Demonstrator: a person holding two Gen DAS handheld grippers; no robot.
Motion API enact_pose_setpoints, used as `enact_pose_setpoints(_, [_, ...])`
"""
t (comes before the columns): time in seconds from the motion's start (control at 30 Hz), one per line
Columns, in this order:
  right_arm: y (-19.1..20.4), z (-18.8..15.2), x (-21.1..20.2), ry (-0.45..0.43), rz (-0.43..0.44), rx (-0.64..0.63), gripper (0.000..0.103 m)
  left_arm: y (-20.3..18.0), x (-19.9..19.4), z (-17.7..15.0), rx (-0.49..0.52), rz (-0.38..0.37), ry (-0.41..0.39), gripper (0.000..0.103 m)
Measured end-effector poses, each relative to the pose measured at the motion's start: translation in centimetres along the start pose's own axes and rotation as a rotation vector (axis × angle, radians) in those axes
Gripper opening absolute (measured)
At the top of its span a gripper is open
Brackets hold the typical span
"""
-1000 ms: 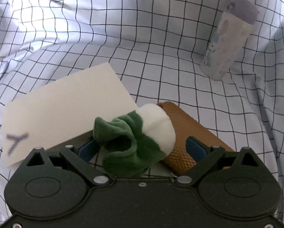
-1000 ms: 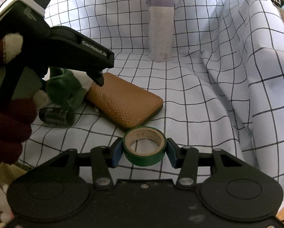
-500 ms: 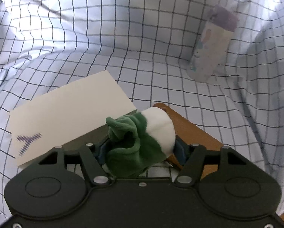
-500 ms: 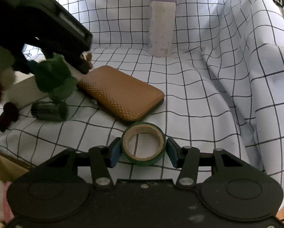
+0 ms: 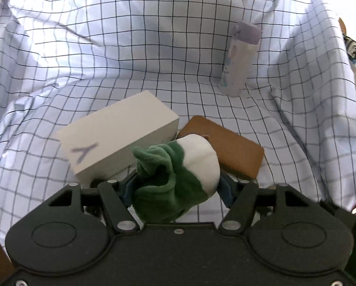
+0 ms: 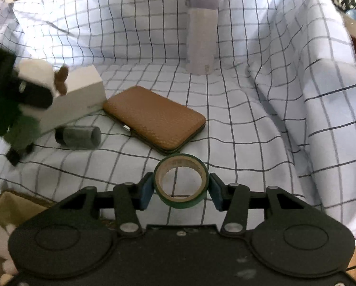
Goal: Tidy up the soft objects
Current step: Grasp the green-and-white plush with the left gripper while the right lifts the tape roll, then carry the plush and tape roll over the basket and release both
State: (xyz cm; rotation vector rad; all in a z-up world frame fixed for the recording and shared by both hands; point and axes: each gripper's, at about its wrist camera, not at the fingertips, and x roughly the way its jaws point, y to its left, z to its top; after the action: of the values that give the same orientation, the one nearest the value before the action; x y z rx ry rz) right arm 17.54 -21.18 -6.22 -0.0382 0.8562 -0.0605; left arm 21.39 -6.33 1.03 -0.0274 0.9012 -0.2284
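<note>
Plush, green and white, the soft toy (image 5: 175,178) sits squeezed between the pads of my left gripper (image 5: 176,187), whose jaws have just been closing on it to a middling gap; it is up off the checked cloth (image 5: 154,76), above the near edge of the white box (image 5: 117,138). It is light and squashy, I judge, so it gives under the pads and will not slip or break (the risk is only that a loose flap slides out), and the thick middle where I have it seems the best hold. My right gripper (image 6: 180,187) is clamped narrow across a roll of green tape (image 6: 180,181), stiff and light, at the cloth's near edge. Counting what lies on the cloth: one white box, one tan textured case (image 6: 155,119) toward the middle, one small dark cylinder (image 6: 78,135) on its side by the box, one pale bottle (image 6: 201,32) upright toward the far edge. One soft toy, one tape roll in hand. At the near left corner something beige and fuzzy (image 6: 8,208) shows; I cannot tell what.
</note>
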Motion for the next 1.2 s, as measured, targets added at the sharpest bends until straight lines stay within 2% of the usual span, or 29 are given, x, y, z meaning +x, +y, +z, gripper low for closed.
enact_pose_setpoints(0.3, [0.3, -1.3, -8.0, -0.098, 0.057, 0.049, 0.048, 1.0, -4.9, -4.9, 0.011, 0.001, -0.017, 0.062])
enact_pose_setpoints(0.63, [0.7, -4.2, -15.5, -0.187, 0.124, 0.106, 0.048, 1.2, -8.3, -10.3, 0.006, -0.002, -0.017, 0.062])
enact_pose_setpoints(0.93, [0.7, -6.8, -19.9, -0.238, 0.154, 0.133, 0.049, -0.1, -9.7, -14.0, 0.015, -0.002, 0.000, 0.062])
enact_pose_setpoints(1.2, [0.7, -7.7, -21.1, -0.213, 0.164, 0.165, 0.049, -0.3, -10.0, -15.6, 0.003, -0.017, -0.001, 0.062])
